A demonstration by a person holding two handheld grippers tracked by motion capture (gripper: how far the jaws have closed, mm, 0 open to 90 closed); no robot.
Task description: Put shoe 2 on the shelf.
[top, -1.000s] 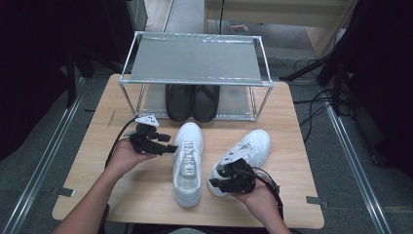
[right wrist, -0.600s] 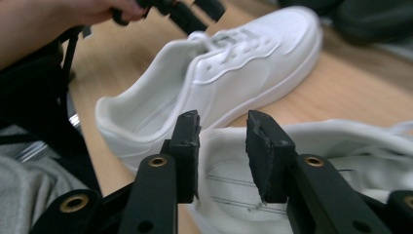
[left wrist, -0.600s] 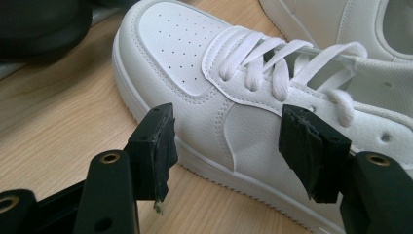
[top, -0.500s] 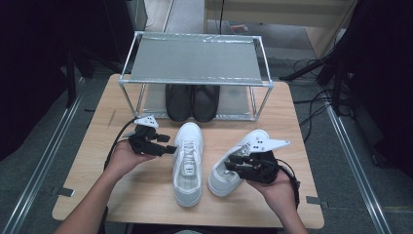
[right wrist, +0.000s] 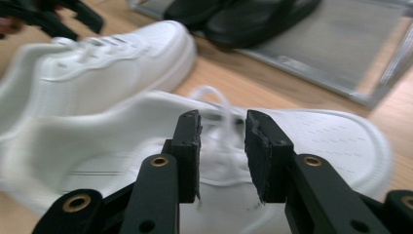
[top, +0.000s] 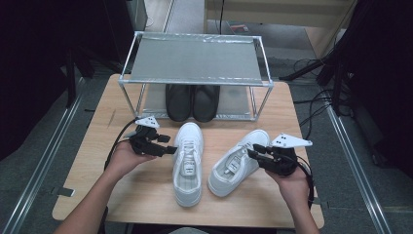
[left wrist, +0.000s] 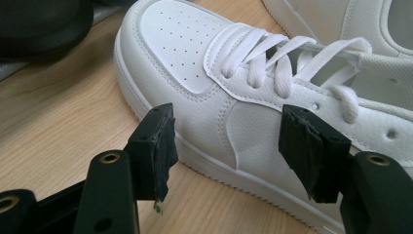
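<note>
Two white sneakers lie on the wooden table. The left sneaker points toward the rack; the right sneaker lies at an angle. My left gripper is open beside the left sneaker's outer side, pads wide apart and apart from it. My right gripper is at the right sneaker's right side. Its jaws have just been opening and stand a narrow gap apart. Nothing is pressed between the pads; the blurred sneaker and its laces lie just beyond them.
A metal rack with a grey mesh top stands at the back of the table. A pair of black shoes sits on its lower shelf. Cables trail from both grippers. The table's front edge is near the sneakers' heels.
My right gripper has moved from the right sneaker's heel out to the right and farther along its side. The left gripper and both sneakers have stayed put.
</note>
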